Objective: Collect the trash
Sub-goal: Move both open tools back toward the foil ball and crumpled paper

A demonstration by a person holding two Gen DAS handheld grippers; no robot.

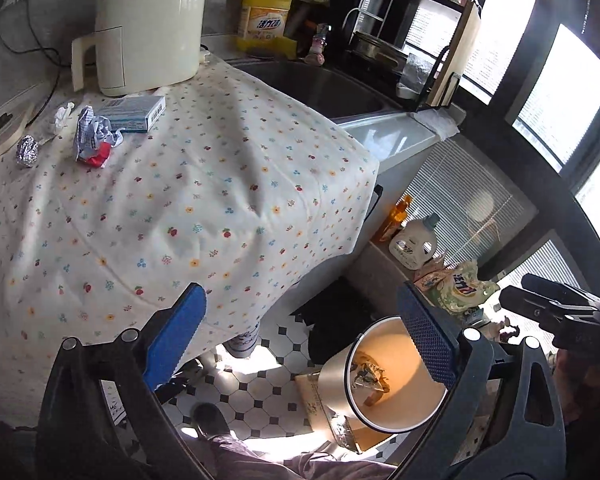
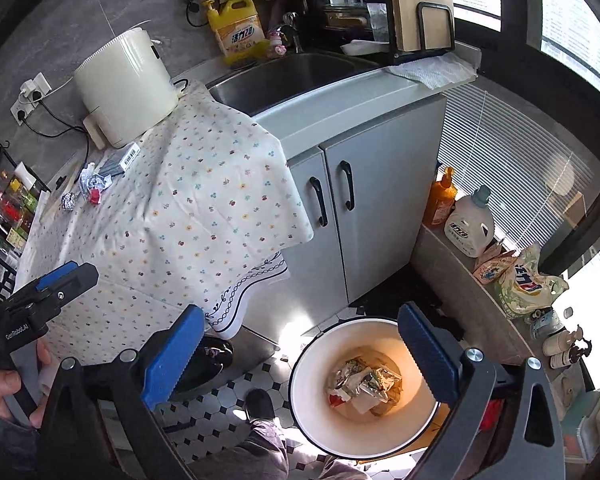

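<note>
In the left wrist view the left claw (image 1: 302,340) stands wide apart and empty, near above the trash bin (image 1: 340,376) on the floor, with the crumpled wrapper (image 1: 94,136) and foil ball (image 1: 28,152) far left on the tabletop (image 1: 220,184). In the right wrist view the right claw (image 2: 300,356) is likewise spread and empty over the bin, which already holds scraps. My advice: swing far left, come down on one piece, pinch it at the middle.
</note>
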